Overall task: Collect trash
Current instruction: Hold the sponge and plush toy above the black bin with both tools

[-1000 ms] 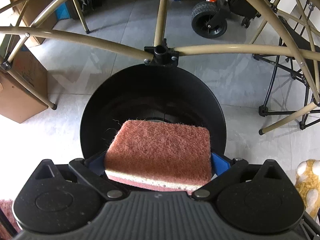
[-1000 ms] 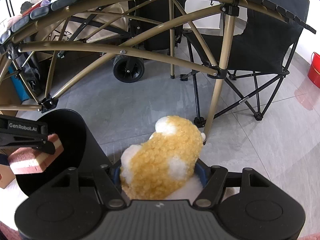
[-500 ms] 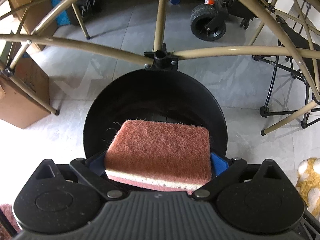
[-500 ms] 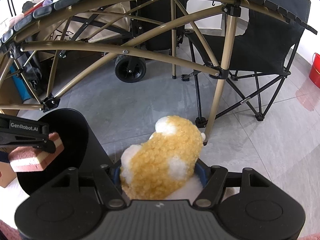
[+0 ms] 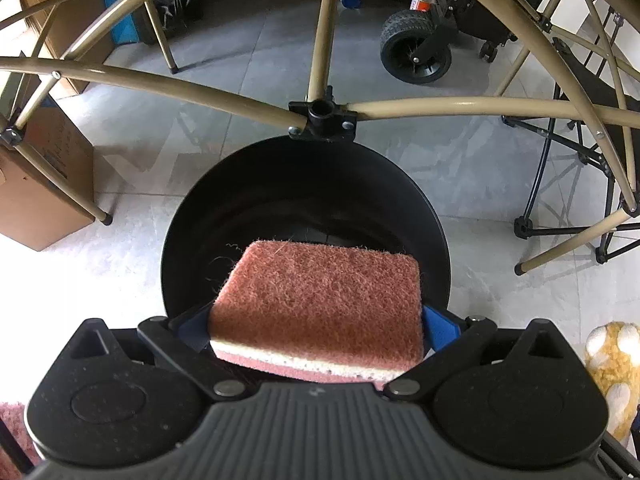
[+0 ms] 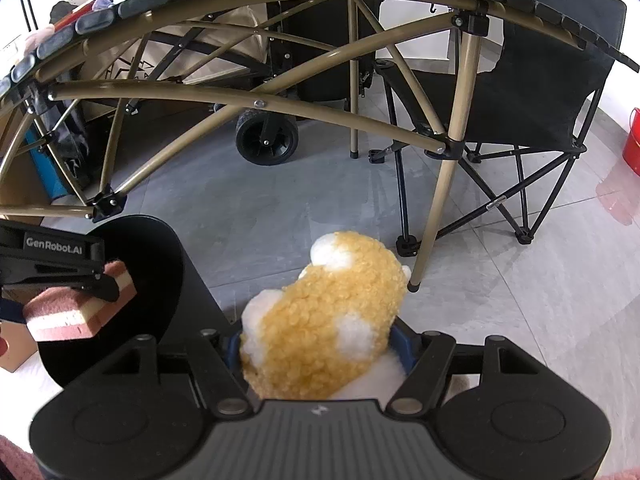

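With the left hand-held gripper [image 5: 316,320] clamped on the pink sponge [image 5: 320,300] right over the black bin [image 5: 304,184] mouth, the pads should part cleanly, then the right hand-held gripper [image 6: 316,344], clamped on the yellow plush toy [image 6: 324,316], should move left over it.

You read one label only: "GenRobot.AI", white letters on black body of left gripper [image 6: 60,276], seen from right wrist view at frame's left edge. Cardboard box [image 5: 52,168] by floor carries faint print (too blurred to read). Small mark on near housing of each gripper illegible.
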Demonstrator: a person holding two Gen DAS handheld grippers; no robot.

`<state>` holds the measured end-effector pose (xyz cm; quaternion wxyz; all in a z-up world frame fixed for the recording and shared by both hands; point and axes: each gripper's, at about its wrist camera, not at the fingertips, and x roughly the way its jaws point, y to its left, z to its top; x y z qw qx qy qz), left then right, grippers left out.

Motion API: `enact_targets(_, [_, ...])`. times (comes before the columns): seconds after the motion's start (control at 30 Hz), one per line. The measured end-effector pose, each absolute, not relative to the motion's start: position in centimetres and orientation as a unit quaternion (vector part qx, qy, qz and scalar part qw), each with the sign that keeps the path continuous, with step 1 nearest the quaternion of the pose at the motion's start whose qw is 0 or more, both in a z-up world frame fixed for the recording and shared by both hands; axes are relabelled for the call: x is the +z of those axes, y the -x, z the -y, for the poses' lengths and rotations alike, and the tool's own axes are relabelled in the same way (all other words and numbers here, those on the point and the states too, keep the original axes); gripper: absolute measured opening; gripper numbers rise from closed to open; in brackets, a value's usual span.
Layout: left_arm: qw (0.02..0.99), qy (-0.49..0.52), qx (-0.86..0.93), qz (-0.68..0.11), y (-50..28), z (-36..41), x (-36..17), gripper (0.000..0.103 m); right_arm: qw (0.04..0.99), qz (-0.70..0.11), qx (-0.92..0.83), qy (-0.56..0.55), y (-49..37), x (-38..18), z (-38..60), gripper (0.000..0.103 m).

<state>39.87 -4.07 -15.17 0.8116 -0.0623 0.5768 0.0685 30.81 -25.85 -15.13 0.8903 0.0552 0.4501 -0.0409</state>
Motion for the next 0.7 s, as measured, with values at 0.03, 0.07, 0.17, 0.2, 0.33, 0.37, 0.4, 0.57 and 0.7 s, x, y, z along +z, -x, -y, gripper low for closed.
enact_targets(0.03, [0.812,0.063,0.068,-0.577,-39.86,4.04,-15.19,0.103,0.890,-0.450,-0.041,-0.055,-30.80,-15.12,25.85,0.067])
enact_targets(0.07, [0.811,0.062,0.068,-0.578,-39.84,4.07,-15.23,0.103,0.890,-0.450,-0.041,-0.055,-30.81,-15.12,25.84,0.067])
enact_targets(0.17, [0.813,0.035,0.082,-0.575,-39.74,4.43,-15.03,0.102,0.891,-0.450,-0.041,-0.055,-30.81,-15.11,25.87,0.067])
enact_targets(0.2, [0.815,0.029,0.084,-0.573,-39.68,4.50,-14.89,0.101,0.891,-0.449,-0.040,-0.055,-30.76,-15.13,25.86,0.067])
enact_targets(0.33, [0.817,0.034,0.075,-0.571,-39.58,4.27,-14.65,0.101,0.891,-0.449,-0.040,-0.055,-30.75,-15.13,25.83,0.067])
enact_targets(0.37, [0.816,0.039,0.073,-0.572,-39.68,4.16,-14.68,0.101,0.891,-0.449,-0.039,-0.055,-30.75,-15.12,25.81,0.067])
enact_targets(0.4, [0.816,0.043,0.070,-0.573,-39.71,4.08,-14.67,0.102,0.891,-0.449,-0.039,-0.055,-30.75,-15.12,25.83,0.067])
enact_targets(0.57, [0.821,0.044,0.059,-0.566,-39.59,4.38,-14.51,0.103,0.891,-0.449,-0.038,-0.054,-30.74,-15.09,25.81,0.067])
enact_targets(0.7, [0.818,0.047,0.063,-0.570,-39.72,4.30,-14.63,0.103,0.891,-0.450,-0.032,-0.054,-30.74,-15.08,25.70,0.067])
